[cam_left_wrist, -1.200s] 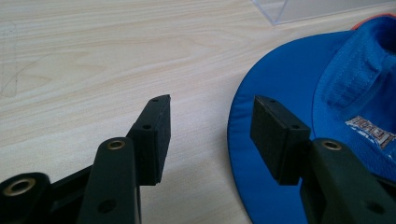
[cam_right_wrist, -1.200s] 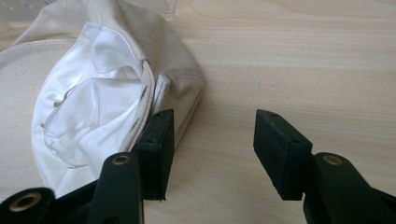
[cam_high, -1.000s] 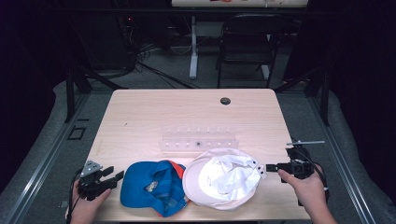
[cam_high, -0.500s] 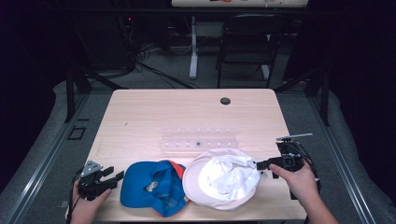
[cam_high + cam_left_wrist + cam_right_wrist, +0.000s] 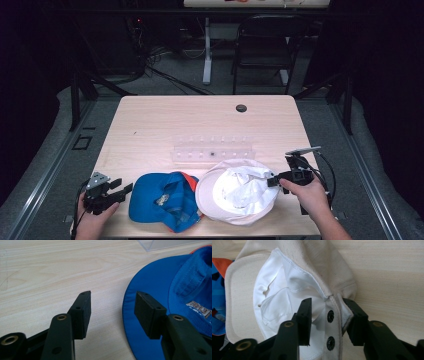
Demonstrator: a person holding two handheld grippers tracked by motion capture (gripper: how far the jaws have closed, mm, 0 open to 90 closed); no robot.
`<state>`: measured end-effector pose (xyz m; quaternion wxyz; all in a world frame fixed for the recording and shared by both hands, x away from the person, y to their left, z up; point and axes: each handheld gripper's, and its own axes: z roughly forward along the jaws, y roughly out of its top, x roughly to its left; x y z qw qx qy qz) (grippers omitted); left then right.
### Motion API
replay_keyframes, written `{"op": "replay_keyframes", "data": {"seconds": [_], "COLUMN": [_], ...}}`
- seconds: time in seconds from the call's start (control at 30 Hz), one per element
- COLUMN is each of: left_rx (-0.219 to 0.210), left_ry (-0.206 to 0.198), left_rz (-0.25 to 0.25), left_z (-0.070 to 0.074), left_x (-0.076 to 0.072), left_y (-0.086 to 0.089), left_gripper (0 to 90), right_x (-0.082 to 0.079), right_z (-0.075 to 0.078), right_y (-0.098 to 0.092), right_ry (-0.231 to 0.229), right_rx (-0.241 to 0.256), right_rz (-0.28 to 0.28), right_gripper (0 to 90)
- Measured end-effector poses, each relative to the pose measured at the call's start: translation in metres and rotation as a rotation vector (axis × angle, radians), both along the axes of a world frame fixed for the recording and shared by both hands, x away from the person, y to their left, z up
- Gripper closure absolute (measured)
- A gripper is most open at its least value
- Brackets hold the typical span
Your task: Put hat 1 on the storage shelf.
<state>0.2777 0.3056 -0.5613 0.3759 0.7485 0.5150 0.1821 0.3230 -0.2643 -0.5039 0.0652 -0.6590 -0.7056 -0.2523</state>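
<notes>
at the near edge of the surface [image 5: 165, 125], just right of the blue cap [image 5: 162, 200], lies the white cap [image 5: 235, 197], upside down with its pale lining showing. my right claw [image 5: 325, 312] has its jaws spread around the cap's back strap [image 5: 334, 322], the one with the two dark snaps, one jaw inside the lining and one outside; they have not closed on it yet, as far as i can tell. my left claw [image 5: 112, 308] is also spread and holds nothing, hovering just left of the blue cap's brim [image 5: 147, 290].

i judge the work is barely begun: both caps lie on the surface, touching or slightly overlapping each other, neither lifted. what is left is to pinch the strap, raise the white cap, and then deal with the blue one.

the white cap's long axis runs roughly left to right, brim toward the blue cap, strap end toward my right hand [image 5: 310, 192]. the clear tray [image 5: 214, 150] sits just beyond the white cap.
</notes>
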Motion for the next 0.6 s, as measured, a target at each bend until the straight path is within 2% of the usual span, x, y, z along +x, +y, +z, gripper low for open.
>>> {"op": "replay_keyframes", "data": {"seconds": [0.13, 0.17, 0.27, 0.3, 0.33, 0.43, 0.47, 0.5, 0.57, 0.6], "left_rx": [-0.002, -0.002, -0.002, -0.001, -0.001, 0.0, 0.0, 0.001, 0.001, 0.002], "left_ry": [0.001, -0.001, 0.0, -0.001, -0.001, -0.003, 0.0, -0.001, 0.0, 0.001], "left_rz": [0.0, 0.001, 0.001, 0.001, 0.001, 0.003, 0.001, 0.002, 0.001, 0.001], "left_z": [0.0, 0.0, 0.0, 0.0, 0.0, 0.0, 0.0, 0.0, 0.0, 0.0], "left_x": [0.0, 0.0, 0.0, 0.0, 0.0, 0.0, 0.0, 0.0, 0.0, 0.0], "left_y": [0.0, 0.0, 0.0, 0.0, 0.0, 0.0, 0.0, 0.0, 0.0, 0.0], "left_gripper": [48.1, 48.0, 48.1, 48.0, 48.0, 48.0, 48.1, 48.1, 48.1, 48.1], "right_x": [0.0, 0.001, 0.001, 0.0, 0.0, 0.0, 0.0, 0.0, 0.0, 0.0], "right_z": [0.0, 0.002, 0.005, 0.006, 0.007, 0.008, 0.011, 0.012, 0.014, 0.016], "right_y": [0.002, 0.003, 0.004, 0.005, 0.005, 0.007, 0.008, 0.009, 0.011, 0.013], "right_ry": [-0.01, -0.005, 0.0, -0.011, -0.007, -0.023, -0.014, -0.013, -0.01, 0.008], "right_rx": [-0.03, -0.041, -0.056, -0.062, -0.069, -0.08, -0.105, -0.106, -0.128, -0.139], "right_rz": [0.004, 0.015, 0.03, 0.013, 0.032, 0.023, 0.052, 0.064, 0.076, 0.071], "right_gripper": [65.6, 69.8, 74.2, 75.0, 75.3, 76.5, 79.4, 79.8, 79.9, 79.9]}}
